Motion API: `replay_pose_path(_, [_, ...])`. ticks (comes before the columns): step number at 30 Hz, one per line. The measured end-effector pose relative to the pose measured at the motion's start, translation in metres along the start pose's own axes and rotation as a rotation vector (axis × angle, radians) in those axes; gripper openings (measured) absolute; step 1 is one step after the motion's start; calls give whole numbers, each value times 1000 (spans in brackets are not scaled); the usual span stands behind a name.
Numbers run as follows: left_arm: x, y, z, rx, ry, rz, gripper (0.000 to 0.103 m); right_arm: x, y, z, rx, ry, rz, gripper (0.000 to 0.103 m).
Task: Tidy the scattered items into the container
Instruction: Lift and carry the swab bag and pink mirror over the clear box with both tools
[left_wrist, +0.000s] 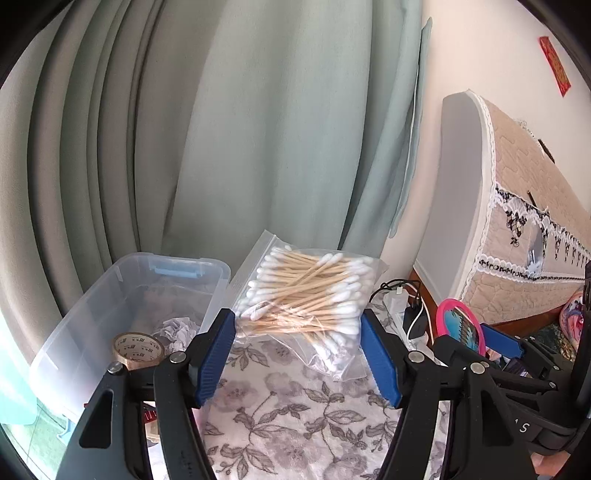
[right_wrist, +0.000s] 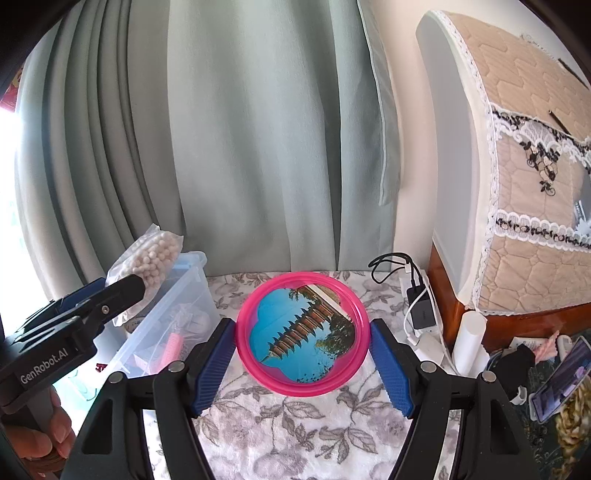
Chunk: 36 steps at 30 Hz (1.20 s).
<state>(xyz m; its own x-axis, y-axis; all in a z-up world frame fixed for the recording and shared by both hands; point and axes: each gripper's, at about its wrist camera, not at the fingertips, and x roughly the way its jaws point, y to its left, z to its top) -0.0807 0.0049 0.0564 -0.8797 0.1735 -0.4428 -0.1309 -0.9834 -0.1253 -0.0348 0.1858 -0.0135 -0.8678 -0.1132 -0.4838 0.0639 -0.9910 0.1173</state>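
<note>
Between the blue pads of the left tongs (left_wrist: 298, 356) hangs a clear zip bag of cotton swabs (left_wrist: 308, 295), pinched from both sides and lifted off the flowered cloth (left_wrist: 295, 413) that covers the bench. From the right wrist view the same bag (right_wrist: 147, 260) shows end-on, its white tips bunched together, raised above the near rim of the clear plastic container (right_wrist: 177, 306) (whether it touches the rim cannot be told).

That container (left_wrist: 122, 295) stands at the left edge of the bench, against the grey-green curtain (left_wrist: 258, 129). Inside it lie a roll of brown tape (left_wrist: 138, 349), a ball of crumpled paper (left_wrist: 179, 330) just behind the roll, and a pink comb-like piece (right_wrist: 173, 347) nearer the right wall.

The right tongs (right_wrist: 303, 358) are set wide, and a round pink-rimmed mirror (right_wrist: 303, 334) sits between the pads, its rim meeting both of them, tilted up off the cloth so that a picture of a pagoda shows on its face. In the left wrist view the mirror (left_wrist: 460, 326) appears just right of the swab bag.

A white power strip with a black charger (right_wrist: 421, 314) lies by the wall, beside a speaker-like cabinet under a quilted lace-edged cover (right_wrist: 528, 184).
</note>
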Motion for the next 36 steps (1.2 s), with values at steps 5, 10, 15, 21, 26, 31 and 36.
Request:
replay_pose_path(5, [-27, 8, 8, -19, -45, 1, 69, -23, 17, 9, -33, -43, 6, 76])
replay_pose_path(10, [-52, 20, 14, -41, -95, 4, 69, -43, 36, 17, -66, -80, 15, 76])
replay_pose_path(15, [-75, 38, 16, -73, -139, 18, 69, -57, 60, 23, -111, -108, 36, 76])
replay_pose_path(21, [-104, 62, 20, -120, -185, 47, 69, -70, 96, 32, -175, -135, 88, 76])
replay_pose_path(26, [-120, 86, 20, -158, -215, 80, 69, -71, 123, 37, -215, -141, 129, 76])
replay_pose_path(31, [-125, 111, 17, -200, -222, 112, 69, -64, 146, 41, -247, -135, 169, 76])
replay_pose_path(36, [-121, 134, 11, -239, -207, 139, 69, -45, 167, 35, -287, -95, 197, 76])
